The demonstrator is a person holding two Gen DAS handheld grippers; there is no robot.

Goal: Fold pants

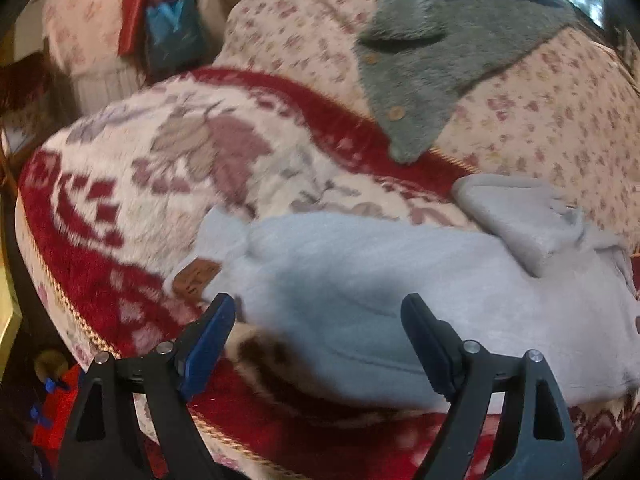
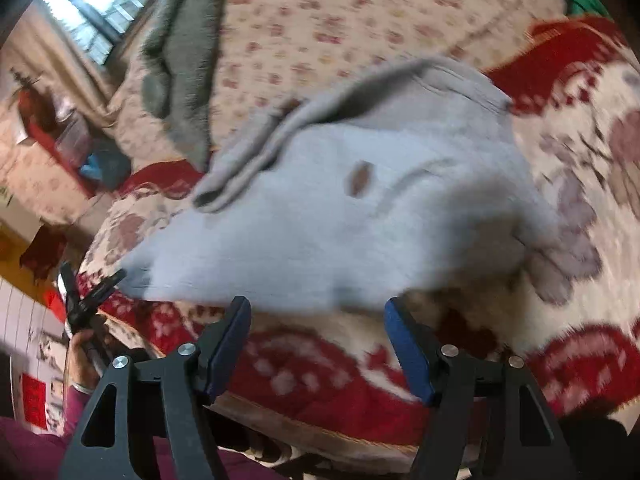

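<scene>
On the red-and-cream patterned blanket [image 1: 120, 184] that covers the bed, the light grey pants [image 1: 360, 280] lie partly folded, with 1 section doubled back on top [image 1: 516, 220] toward the far right in the left wrist view. The blanket gives a broad, soft work surface, which is presumably why the garment is spread here and not held in the air.

The left gripper [image 1: 320, 344] has its jaws apart and grips nothing. Its 2 blue-padded fingers [image 1: 212, 344] straddle the near edge of the pants, close to the brown patch label [image 1: 196, 276]. This position suits a pinch on that end of the fabric.

The right gripper [image 2: 320, 352] also has its jaws apart and is empty. It sits just short of the near hem of the pants [image 2: 340, 208], over bare blanket. In this view, the left gripper [image 2: 92, 292] appears at the far left beside a corner of the garment, so the 2 tools flank the cloth at separate points. That spacing would let both ends lift together and keep the fold line straight.

A grey fleece garment [image 1: 440, 68] lies well apart on the floral sheet [image 1: 540, 120] and plays no part in the fold.

Both views are motion-blurred; fine seam detail cannot be read.
</scene>
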